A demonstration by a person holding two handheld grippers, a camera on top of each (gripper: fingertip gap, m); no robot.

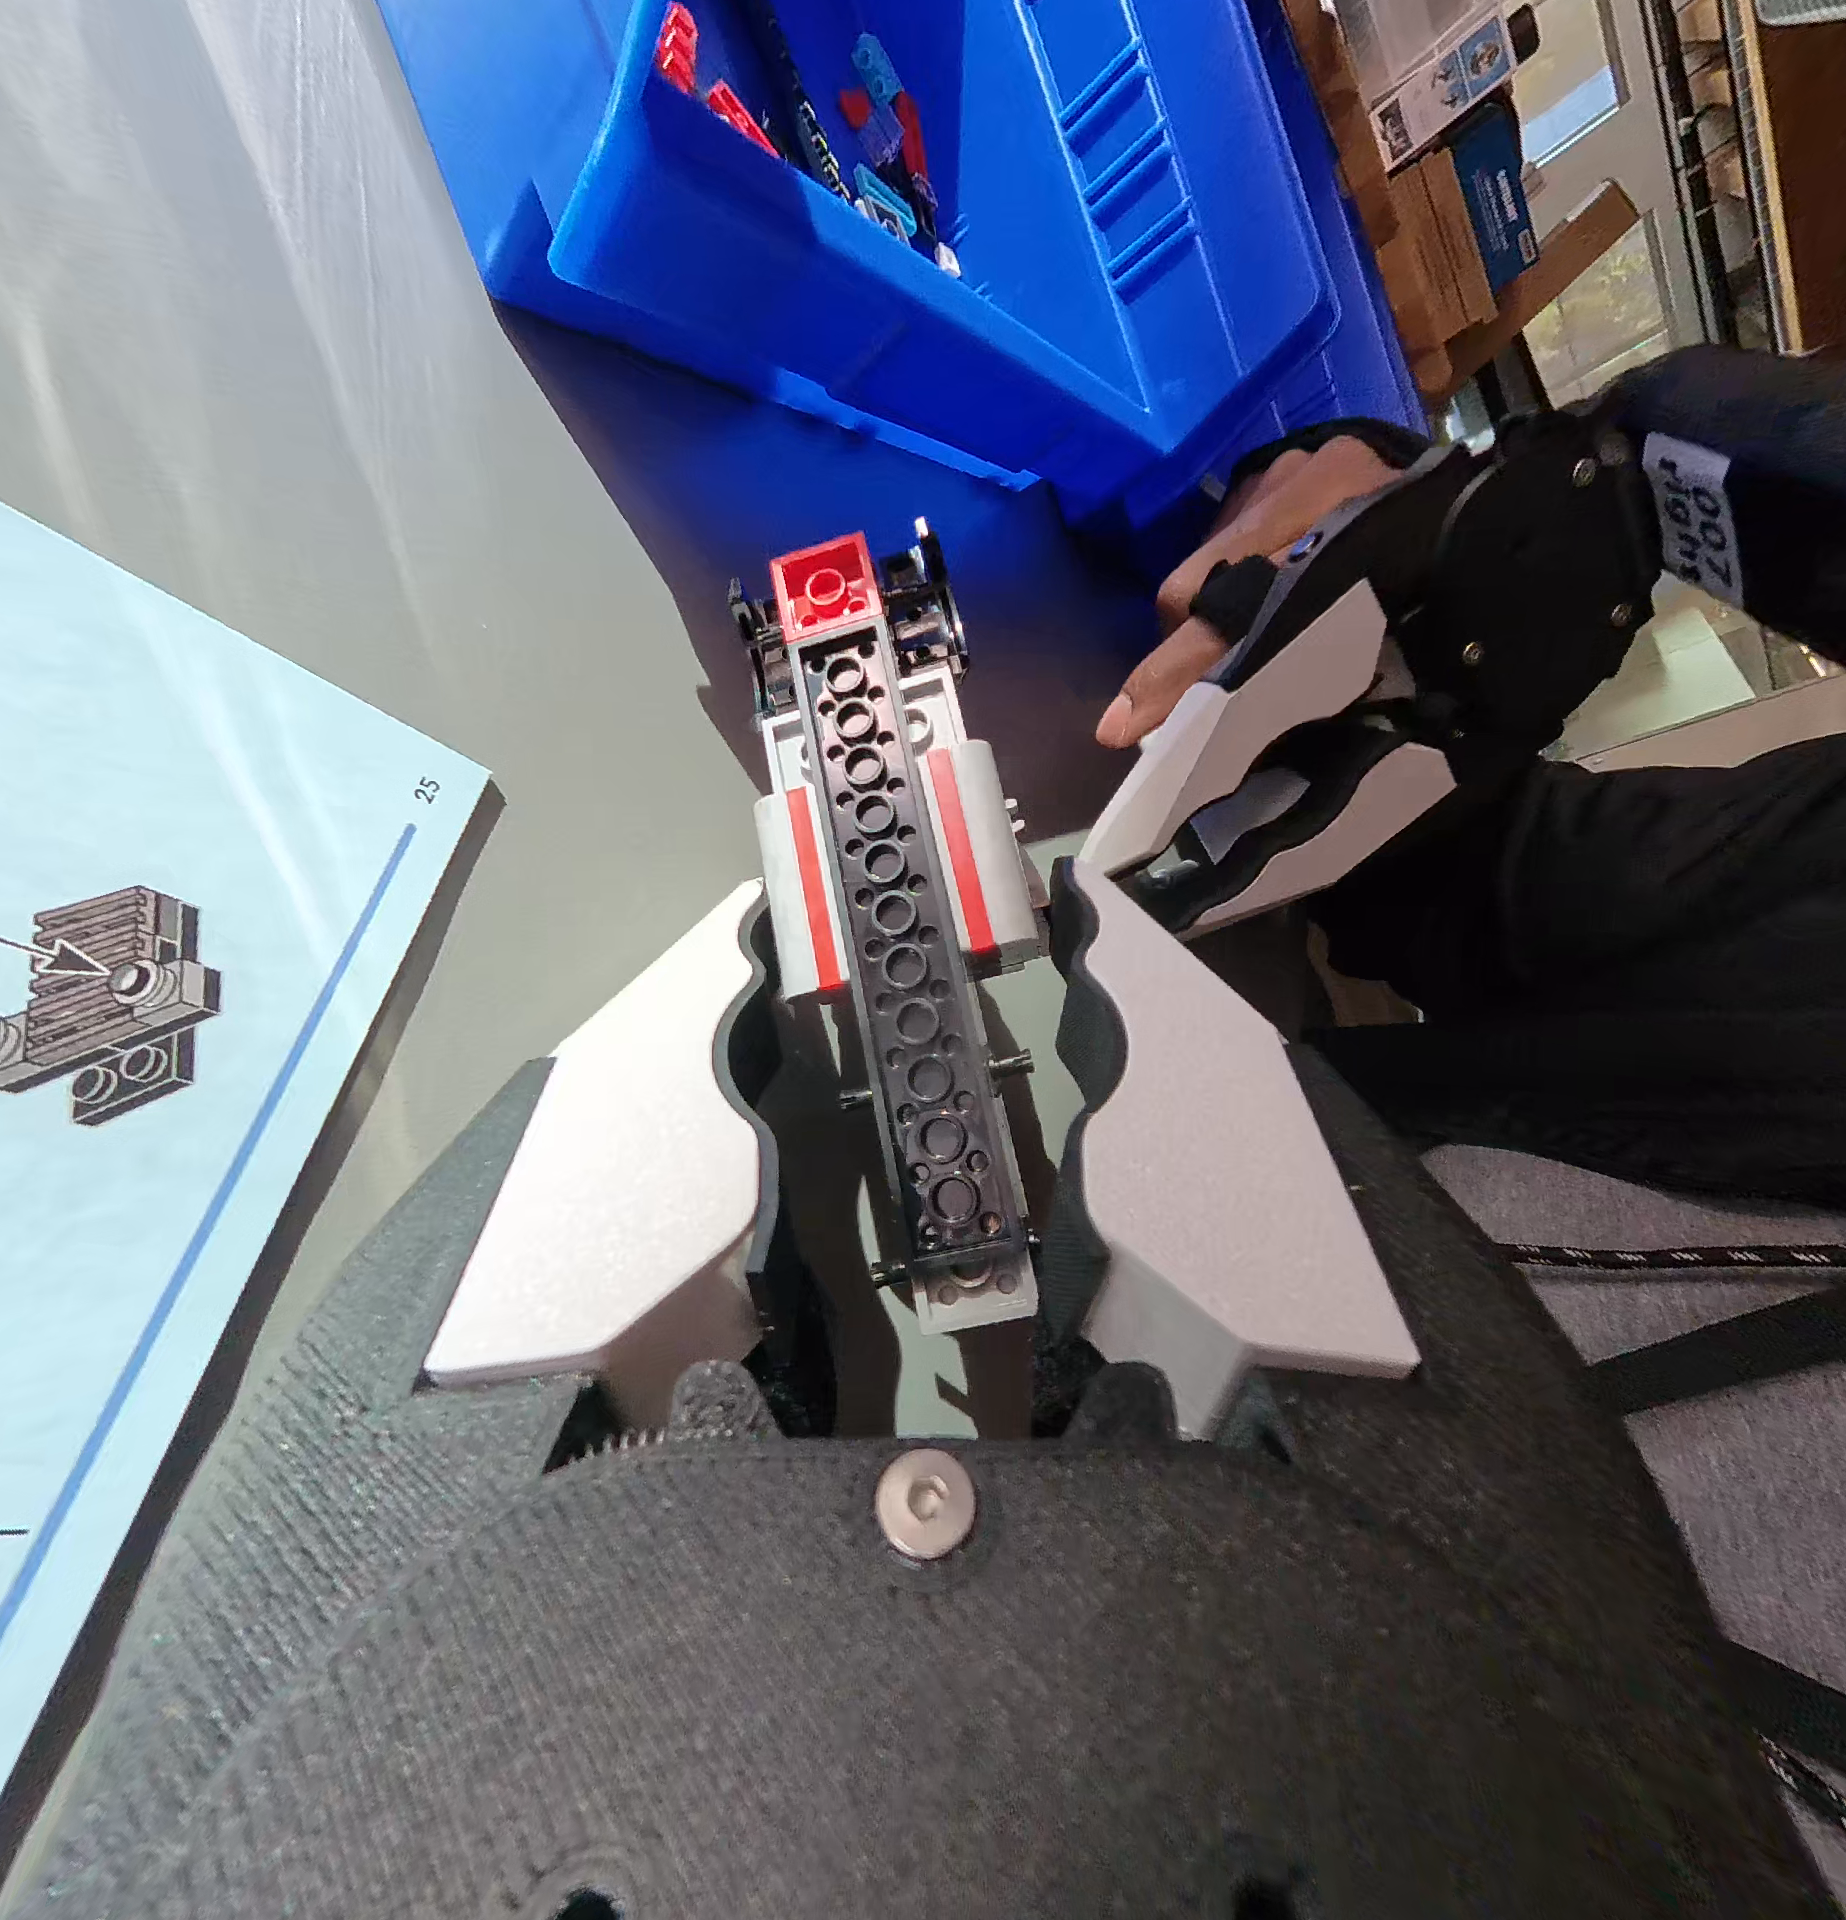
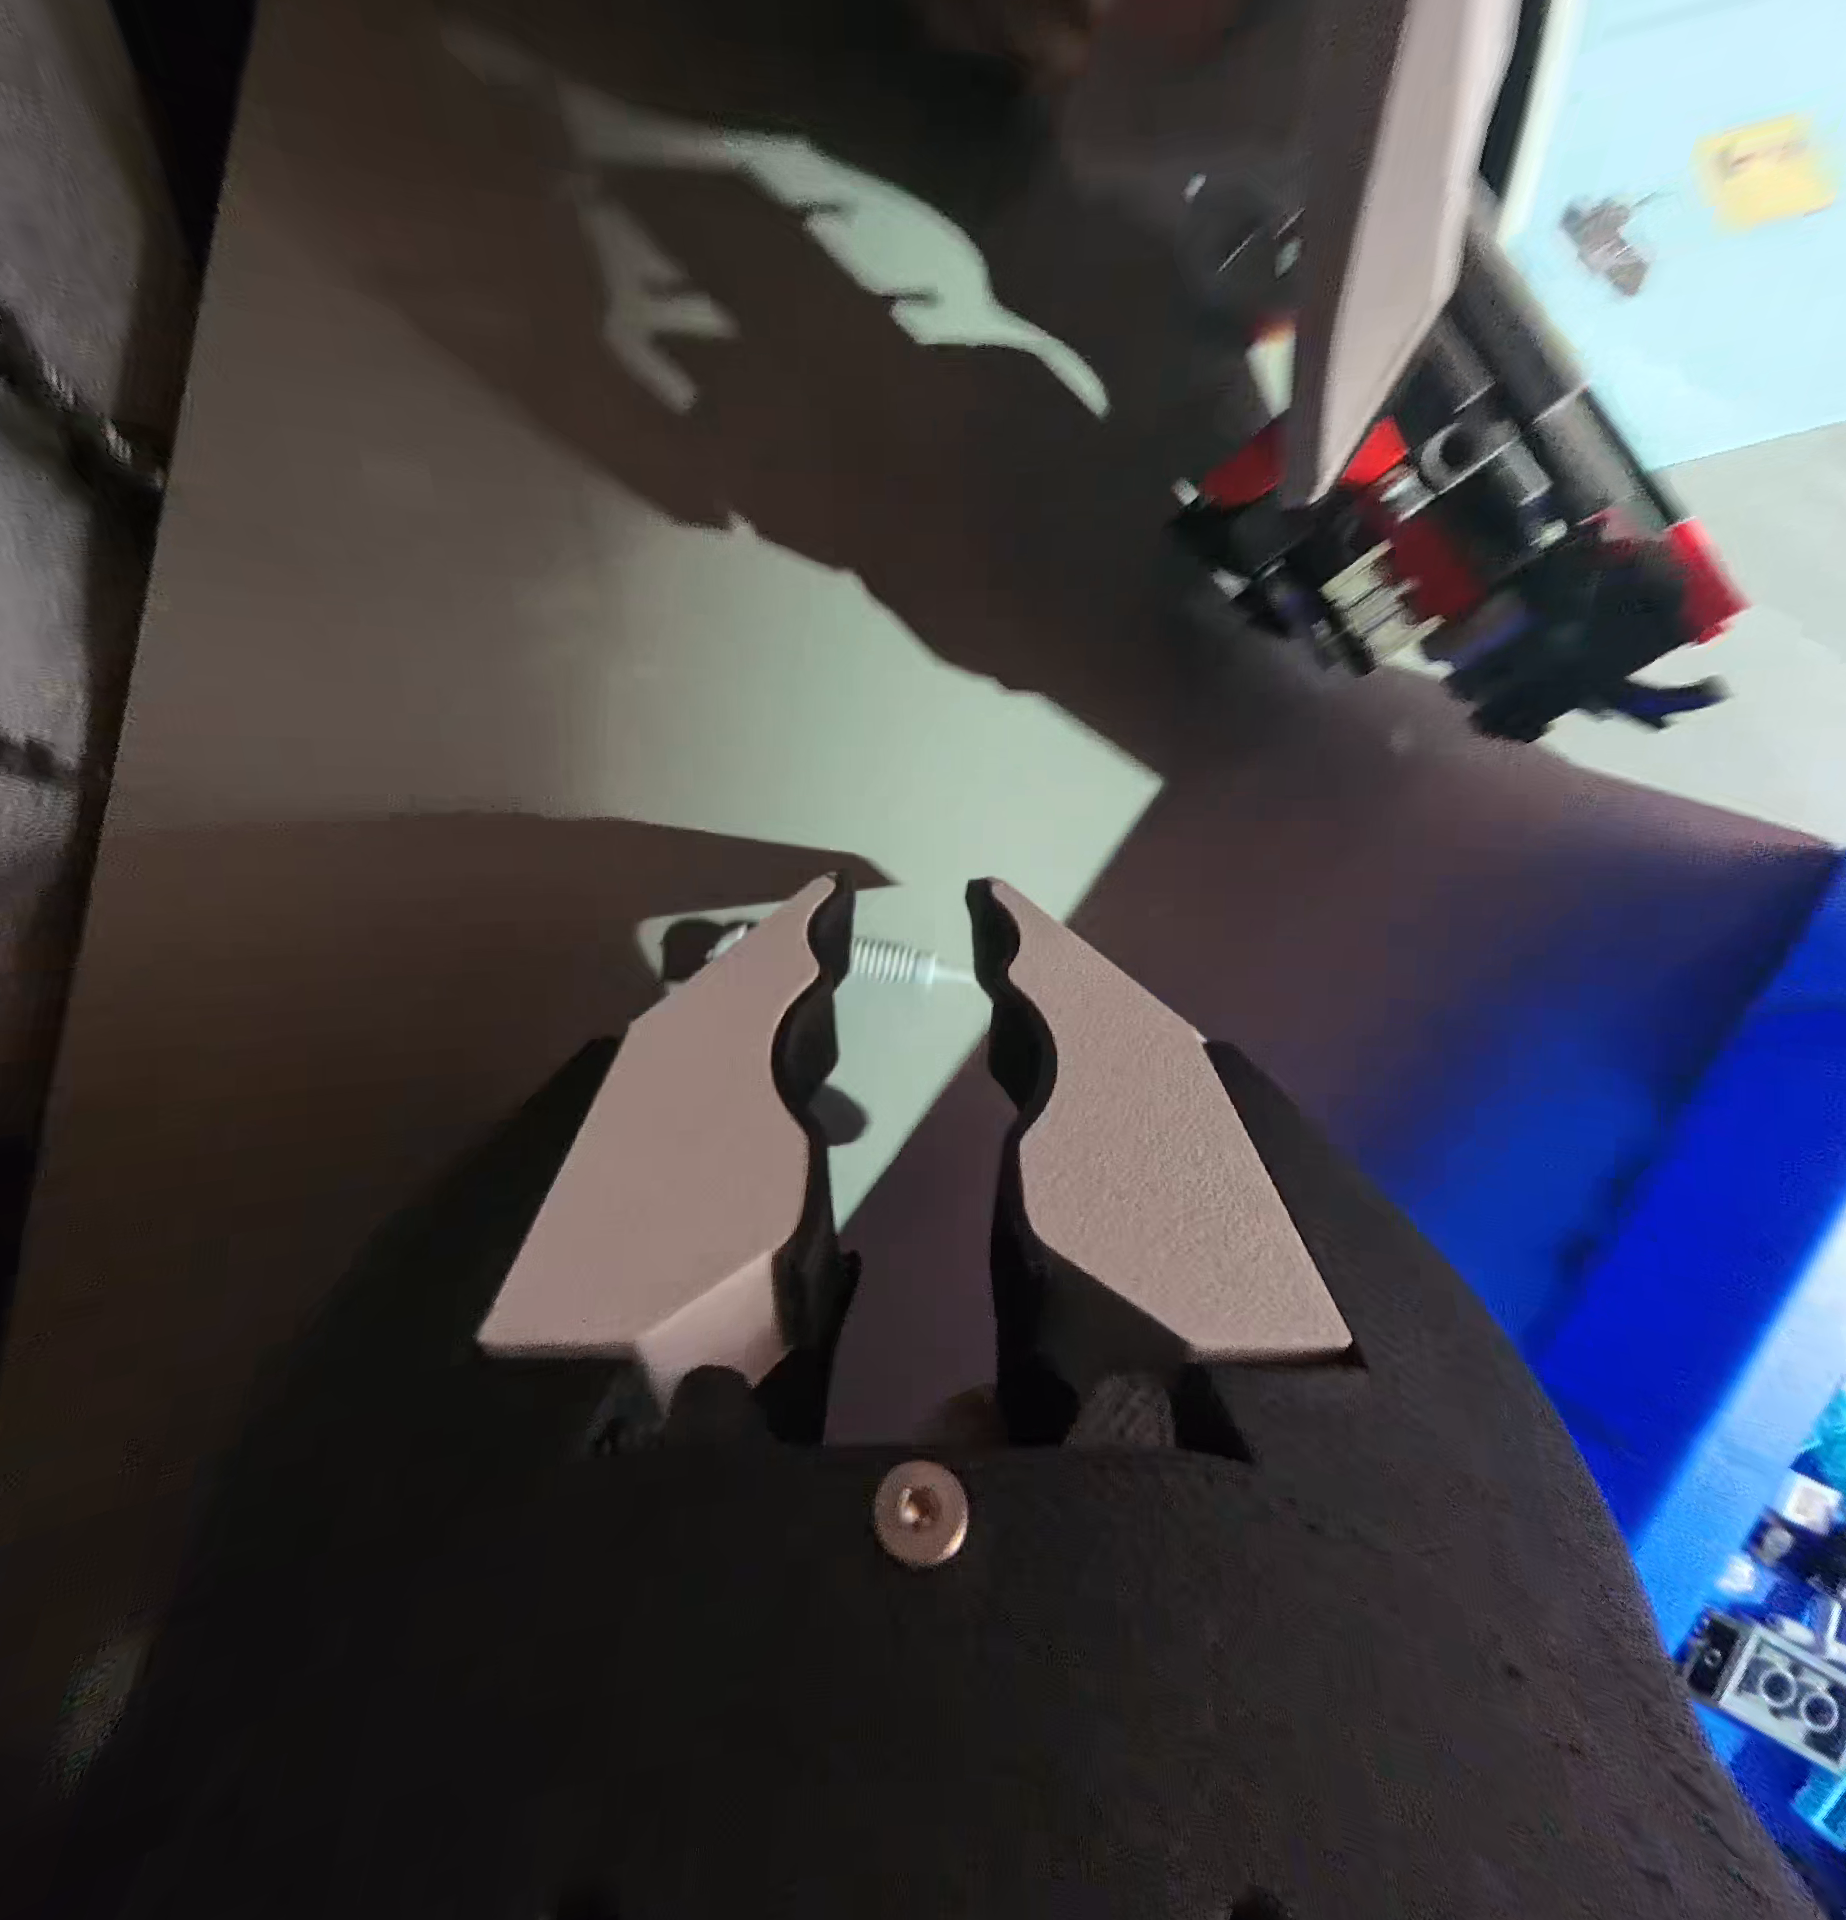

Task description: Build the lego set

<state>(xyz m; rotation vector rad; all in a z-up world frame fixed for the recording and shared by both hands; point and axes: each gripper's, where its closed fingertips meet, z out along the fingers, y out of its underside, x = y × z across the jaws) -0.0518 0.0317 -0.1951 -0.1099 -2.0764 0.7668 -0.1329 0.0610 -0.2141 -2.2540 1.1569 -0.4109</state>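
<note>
My left gripper (image 1: 911, 914) is shut on the partly built lego model (image 1: 877, 883). Its long black studded underside faces the camera, with white and red sides and a red brick (image 1: 823, 587) at the far end. In the right wrist view the model (image 2: 1418, 561) hangs above the table in the left gripper's fingers (image 2: 1386, 239). My right gripper (image 2: 908, 891) is open, low over the table. A small light grey spring-like piece (image 2: 893, 961) lies on the table between its fingertips, partly hidden by the left finger. In the left wrist view the right gripper (image 1: 1106, 857) sits just right of the model.
A blue bin (image 1: 950, 343) with several loose pieces stands at the back; it also shows in the right wrist view (image 2: 1729, 1143). The light blue instruction booklet (image 1: 171, 935) lies open on the left of the grey table (image 1: 327, 520). A person's hand (image 1: 1210, 623) holds the right gripper. The tips of one gripper are about 9 centimeters away from the tips of the other.
</note>
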